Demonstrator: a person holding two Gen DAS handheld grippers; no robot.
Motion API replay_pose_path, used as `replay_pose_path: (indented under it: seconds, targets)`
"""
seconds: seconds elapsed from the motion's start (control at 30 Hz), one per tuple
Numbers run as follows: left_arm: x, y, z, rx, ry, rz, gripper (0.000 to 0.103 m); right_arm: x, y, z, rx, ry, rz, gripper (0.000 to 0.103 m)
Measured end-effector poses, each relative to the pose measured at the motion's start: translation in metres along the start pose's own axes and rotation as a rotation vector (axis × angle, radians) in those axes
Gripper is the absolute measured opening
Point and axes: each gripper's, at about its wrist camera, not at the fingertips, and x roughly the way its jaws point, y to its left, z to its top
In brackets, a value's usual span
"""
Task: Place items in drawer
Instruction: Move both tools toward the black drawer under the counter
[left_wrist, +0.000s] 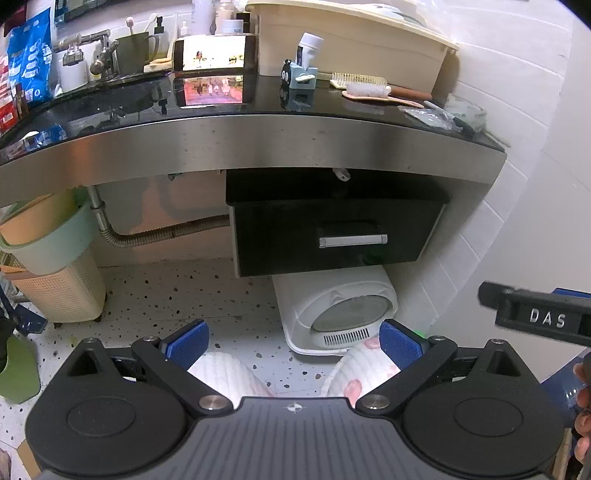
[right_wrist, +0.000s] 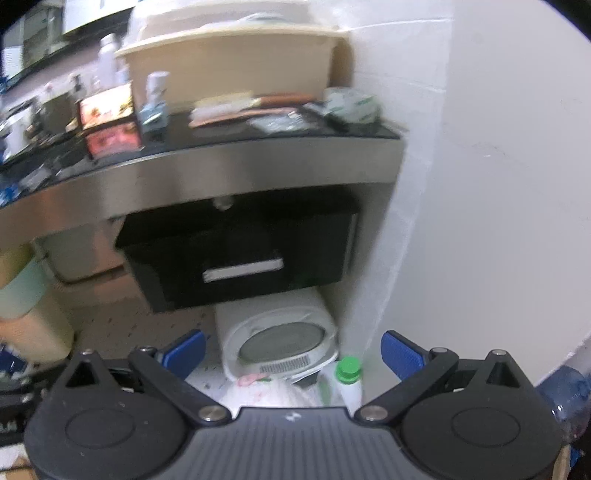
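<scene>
Blur smears my right wrist view, so the things on the bench (left_wrist: 258, 136) read clearly only from the left wrist camera: a phone (left_wrist: 215, 52) propped with its screen lit, a small blue holder (left_wrist: 303, 75) with a white tube in it, two hairbrushes (left_wrist: 373, 88) lying side by side, and some dark wrapped packets (left_wrist: 432, 117) near the right end, cut partly by the bench edge. A cream tub (left_wrist: 351, 37) stands behind them against the tiled wall, its top cropped.

The drawer (left_wrist: 338, 236) hangs under the bench at the right, black front, silver handle (left_wrist: 353, 240), and it looks closed, so I cannot see inside it. Below it a white round-windowed appliance (left_wrist: 340, 314) sits on the speckled floor, its upper part hidden by the drawer.

My left gripper (left_wrist: 293, 345) has its jaws spread with nothing between them; only white patterned cloth, perhaps the person's legs, shows through the gap. My right gripper (right_wrist: 293, 354) is likewise spread and empty, well short of the drawer. Between its blue pads I make out a bottle with a green cap (right_wrist: 349, 369), its lower part hidden by the gripper body. At the right edge of the left view, part of the other gripper and some fingers (left_wrist: 583, 406) are cut off by the frame.
</scene>
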Motion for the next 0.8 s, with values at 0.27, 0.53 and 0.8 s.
replay_pose_path:
  seconds: [0.27,0.53,0.8]
  targets:
    - [-0.002,0.001,0.001,0.002,-0.024,0.001,0.100,-0.003,0.010,-0.002,-0.053,-0.035,-0.012,0.102]
    - [-0.005,-0.003,-0.010,0.040,-0.093,0.046,0.100,-0.007,0.020,-0.012,-0.099,-0.115,-0.049,0.102]
    - [0.003,0.006,-0.022,0.026,-0.100,0.009,0.100,-0.003,0.009,-0.031,-0.047,-0.151,-0.042,0.102]
